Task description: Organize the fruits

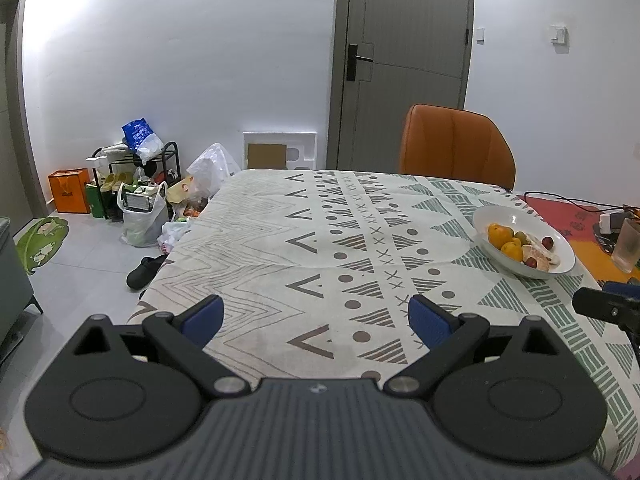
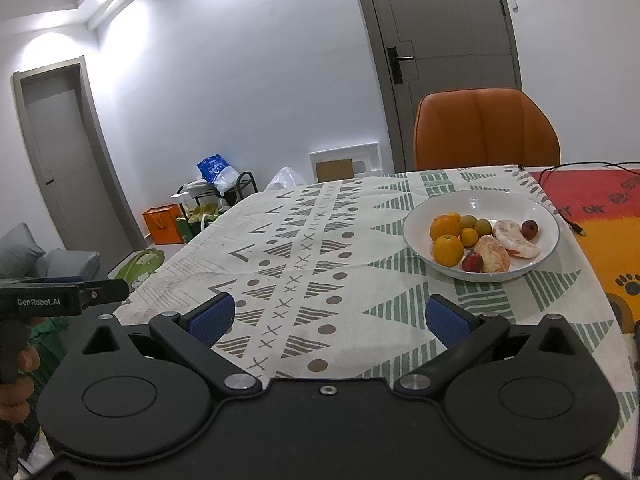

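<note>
A white bowl (image 2: 416, 216) stands on the patterned tablecloth (image 2: 304, 248). It holds oranges (image 2: 447, 250), small green fruits (image 2: 482, 226), peeled citrus pieces (image 2: 514, 240) and red fruits (image 2: 530, 229). The bowl also shows at the right in the left wrist view (image 1: 490, 214). My right gripper (image 2: 330, 318) is open and empty, hovering over the cloth near and left of the bowl. My left gripper (image 1: 316, 316) is open and empty over the cloth, well left of the bowl.
An orange chair (image 2: 486, 128) stands behind the table's far edge. A red and orange mat (image 2: 600, 208) with a cable lies right of the bowl. A glass (image 1: 629, 244) stands at far right. Bags and a shoe rack (image 1: 136, 184) clutter the floor at left.
</note>
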A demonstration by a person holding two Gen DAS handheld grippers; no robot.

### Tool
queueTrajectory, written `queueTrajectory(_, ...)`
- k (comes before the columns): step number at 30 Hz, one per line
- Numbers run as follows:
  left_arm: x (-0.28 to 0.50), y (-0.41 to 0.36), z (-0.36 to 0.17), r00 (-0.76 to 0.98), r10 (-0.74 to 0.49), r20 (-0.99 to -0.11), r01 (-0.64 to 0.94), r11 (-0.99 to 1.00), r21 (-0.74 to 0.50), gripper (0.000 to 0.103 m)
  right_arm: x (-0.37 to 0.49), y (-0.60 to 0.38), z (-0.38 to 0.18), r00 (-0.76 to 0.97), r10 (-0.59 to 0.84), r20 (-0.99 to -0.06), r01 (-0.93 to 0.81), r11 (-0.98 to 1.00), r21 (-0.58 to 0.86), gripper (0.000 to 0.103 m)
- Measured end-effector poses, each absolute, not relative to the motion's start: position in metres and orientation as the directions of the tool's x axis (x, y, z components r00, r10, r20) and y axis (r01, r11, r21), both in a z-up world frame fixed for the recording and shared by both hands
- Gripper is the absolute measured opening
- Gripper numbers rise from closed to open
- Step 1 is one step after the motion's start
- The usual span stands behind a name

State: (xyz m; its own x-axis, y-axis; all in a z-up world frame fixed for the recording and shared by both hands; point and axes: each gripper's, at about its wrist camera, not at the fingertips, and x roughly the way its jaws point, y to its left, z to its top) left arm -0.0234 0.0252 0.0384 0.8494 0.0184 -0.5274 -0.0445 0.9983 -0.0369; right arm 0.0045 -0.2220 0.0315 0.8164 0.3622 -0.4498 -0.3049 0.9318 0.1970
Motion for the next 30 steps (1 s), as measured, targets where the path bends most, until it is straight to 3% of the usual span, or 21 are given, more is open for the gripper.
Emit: queueTrajectory(30, -0.0206, 0.0230, 0.0291, 0.837, 0.011, -0.547, -0.029, 0.999, -0.024, 0.098, 0.0078, -0.2272, 0.0239, 0.808, 0.362, -0.464, -0.289, 0.931, 0.223, 0.103)
